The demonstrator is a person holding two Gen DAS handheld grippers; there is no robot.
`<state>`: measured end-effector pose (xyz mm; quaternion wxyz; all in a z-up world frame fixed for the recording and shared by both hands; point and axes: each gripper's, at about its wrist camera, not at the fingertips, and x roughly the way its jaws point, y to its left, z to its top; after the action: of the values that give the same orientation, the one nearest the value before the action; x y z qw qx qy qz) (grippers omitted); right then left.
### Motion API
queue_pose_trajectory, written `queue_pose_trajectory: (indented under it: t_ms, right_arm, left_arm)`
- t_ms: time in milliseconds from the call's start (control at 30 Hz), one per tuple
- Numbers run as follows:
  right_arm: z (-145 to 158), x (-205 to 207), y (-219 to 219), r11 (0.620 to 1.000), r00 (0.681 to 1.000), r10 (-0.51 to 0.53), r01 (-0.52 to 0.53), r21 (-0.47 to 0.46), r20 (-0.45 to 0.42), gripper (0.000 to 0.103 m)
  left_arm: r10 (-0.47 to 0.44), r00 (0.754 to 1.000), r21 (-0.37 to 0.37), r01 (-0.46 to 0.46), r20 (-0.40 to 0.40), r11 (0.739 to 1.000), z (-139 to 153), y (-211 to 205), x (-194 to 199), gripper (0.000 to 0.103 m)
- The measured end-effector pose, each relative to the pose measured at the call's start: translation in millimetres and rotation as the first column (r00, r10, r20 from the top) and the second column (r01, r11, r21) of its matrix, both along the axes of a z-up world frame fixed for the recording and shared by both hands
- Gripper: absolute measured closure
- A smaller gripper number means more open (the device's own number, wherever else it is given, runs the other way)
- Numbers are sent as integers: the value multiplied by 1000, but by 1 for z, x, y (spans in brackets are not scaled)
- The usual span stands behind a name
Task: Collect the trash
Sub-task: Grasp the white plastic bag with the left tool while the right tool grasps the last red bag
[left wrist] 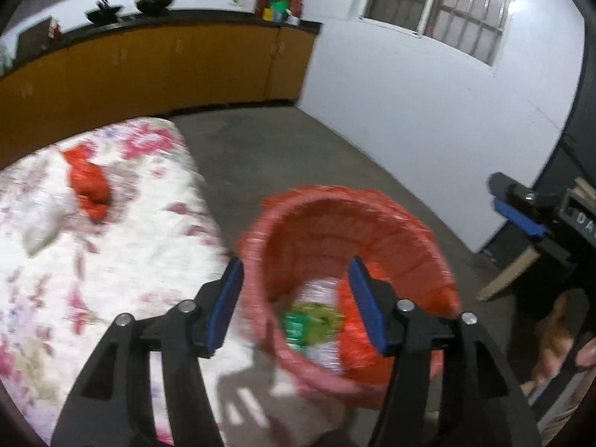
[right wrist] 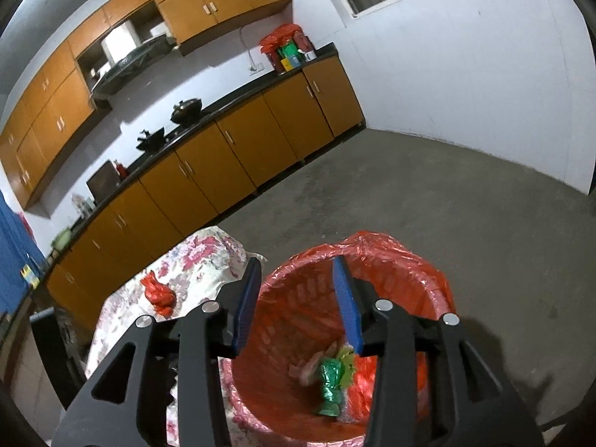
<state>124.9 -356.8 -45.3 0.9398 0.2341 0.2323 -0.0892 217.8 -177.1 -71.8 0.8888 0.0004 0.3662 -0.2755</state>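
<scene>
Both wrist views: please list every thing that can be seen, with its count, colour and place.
waste basket: one, pink with a red bag liner, on the floor beside the table
trash in the basket: several pieces, green, clear and pale, at the bottom
crumpled red bag: one, red, on the tablecloth
pale wad: one, whitish, on the tablecloth left of the red bag; blurred
table: one, white cloth with pink flowers
cabinets: orange-brown, lower and upper rows along the wall
woks: two, black, on the dark counter
window: one, barred, in the white wall
left gripper: black with blue pads, open, over the basket
right gripper: same, open, over the basket
</scene>
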Motion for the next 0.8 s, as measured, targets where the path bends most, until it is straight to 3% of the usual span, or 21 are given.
queue_pose_trajectory:
  t_ms: [200, 333, 533, 700, 800]
  right_arm:
    - [4, 28, 38, 988, 992, 123, -126, -87, -39, 62]
    - [2, 61, 76, 961, 968, 241, -248, -124, -71, 62]
    - [-11, 132, 145, 899, 906, 401, -418, -134, -136, 62]
    - [-34, 200, 209, 840, 841, 500, -529, -123, -206, 62]
    - [-48, 233, 234, 821, 818, 521, -558, -120, -243, 62]
  left_arm:
    - [140, 988, 71, -145, 71, 987, -1, 53, 9, 40]
    - [258, 962, 96, -267, 90, 959, -3, 104, 22, 38]
    - [434, 896, 93, -442, 90, 892, -2, 182, 41, 38]
    - [523, 846, 74, -531, 99, 844, 1, 228, 49, 38]
    - [562, 822, 68, -568, 91, 820, -2, 254, 57, 38]
